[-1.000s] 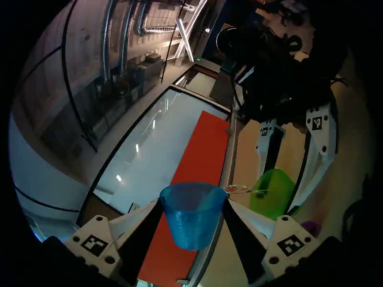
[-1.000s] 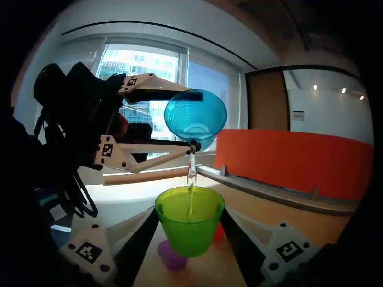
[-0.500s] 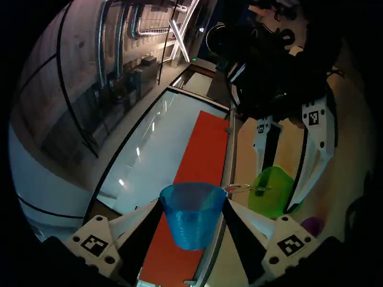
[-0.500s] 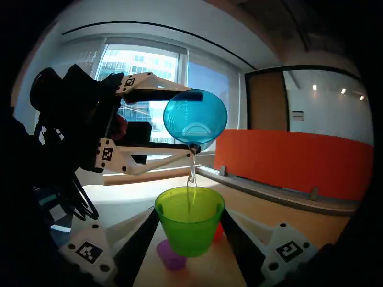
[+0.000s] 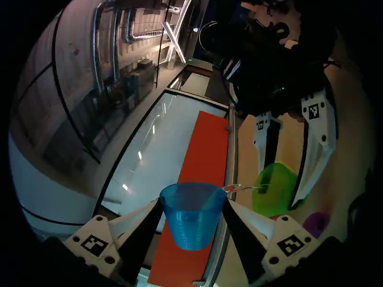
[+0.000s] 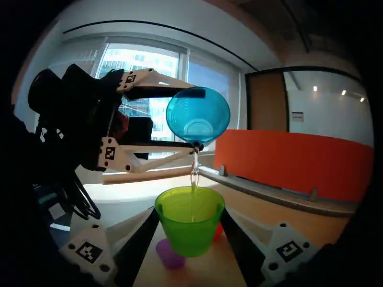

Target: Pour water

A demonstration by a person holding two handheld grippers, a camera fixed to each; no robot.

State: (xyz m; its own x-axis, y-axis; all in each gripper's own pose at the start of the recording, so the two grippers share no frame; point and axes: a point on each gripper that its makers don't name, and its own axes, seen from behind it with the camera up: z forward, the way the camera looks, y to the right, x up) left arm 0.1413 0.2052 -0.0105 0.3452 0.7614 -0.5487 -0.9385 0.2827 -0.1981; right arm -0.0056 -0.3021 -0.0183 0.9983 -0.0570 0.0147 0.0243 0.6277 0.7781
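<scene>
Water [image 6: 194,168] drops in a thin stream into the green cup [image 6: 189,234], clenched between the fingers of the right tool [image 6: 190,214] close before its camera. Just above and beyond, the left tool [image 6: 195,115] grips the blue cup [image 6: 203,103], tipped with its lip over the green one. Pouring looks well under way; emptying and righting the blue cup appear to remain.

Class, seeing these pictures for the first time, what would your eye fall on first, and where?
The tipped blue cup, high in the right gripper view and clamped in the left gripper, strikes first, a thin stream of water falling from its rim. Directly below, the green cup in the right gripper catches it. A bright orange panel runs behind on the right.
</scene>
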